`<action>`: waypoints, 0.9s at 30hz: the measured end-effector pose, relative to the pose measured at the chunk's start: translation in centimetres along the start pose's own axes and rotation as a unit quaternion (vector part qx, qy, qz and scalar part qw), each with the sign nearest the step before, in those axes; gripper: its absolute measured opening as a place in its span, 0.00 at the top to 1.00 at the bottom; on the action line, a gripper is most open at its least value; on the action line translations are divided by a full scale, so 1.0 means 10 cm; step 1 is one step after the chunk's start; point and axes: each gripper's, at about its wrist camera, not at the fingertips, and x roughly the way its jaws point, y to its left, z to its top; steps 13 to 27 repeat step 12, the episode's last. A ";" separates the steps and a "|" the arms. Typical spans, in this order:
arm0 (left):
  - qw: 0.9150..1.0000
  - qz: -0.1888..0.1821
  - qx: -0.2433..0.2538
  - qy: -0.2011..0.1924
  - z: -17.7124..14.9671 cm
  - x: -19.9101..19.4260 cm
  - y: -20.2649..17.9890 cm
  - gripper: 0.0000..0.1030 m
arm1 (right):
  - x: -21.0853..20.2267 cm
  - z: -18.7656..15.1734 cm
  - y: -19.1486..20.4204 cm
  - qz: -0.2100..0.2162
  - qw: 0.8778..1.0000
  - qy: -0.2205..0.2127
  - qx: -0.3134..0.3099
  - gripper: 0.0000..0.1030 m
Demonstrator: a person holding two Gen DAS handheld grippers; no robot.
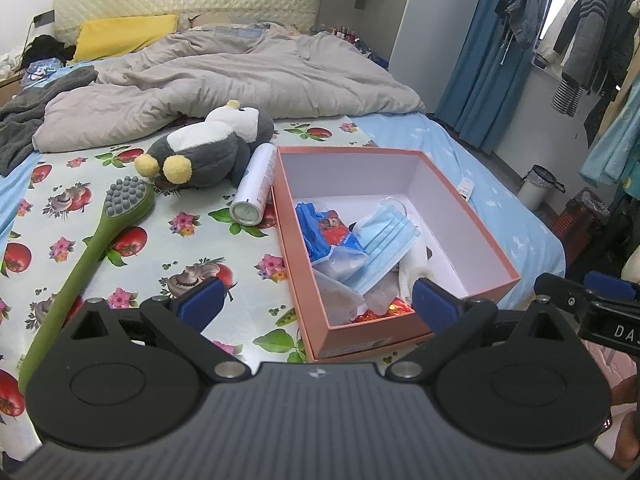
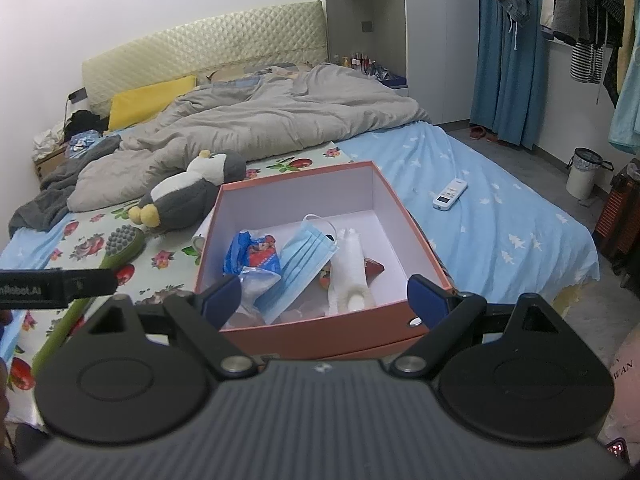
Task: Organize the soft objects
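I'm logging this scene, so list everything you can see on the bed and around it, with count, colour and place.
box: 1, pink outside, white inside, open on the bed
mask: 1, blue, in the box
packet: 1, blue and red, in the box
white plush: 1, in the box
penguin: 1, grey and white, on the floral sheet left of the box
can: 1, white, lying between penguin and box
brush: 1, green, grey nubs, left of the box
remote: 1, white, on the blue sheet
duvet: 1, grey, far end
pillow: 1, yellow, by the headboard
bin: 1, white, on the floor
left gripper: fingers open
right gripper: fingers open
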 end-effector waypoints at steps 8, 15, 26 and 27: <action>1.000 0.001 0.000 0.000 0.01 0.00 0.01 0.01 | 0.00 0.00 0.00 0.000 1.000 0.000 0.000 0.11; 1.000 0.001 0.000 0.000 0.01 -0.01 0.01 0.01 | 0.01 0.00 0.02 0.001 1.000 0.001 -0.001 0.11; 1.000 0.001 0.000 0.000 0.01 -0.01 0.01 0.01 | 0.01 0.00 0.02 0.001 1.000 0.001 -0.001 0.11; 1.000 0.001 0.000 0.000 0.01 -0.01 0.01 0.01 | 0.01 0.00 0.02 0.001 1.000 0.001 -0.001 0.11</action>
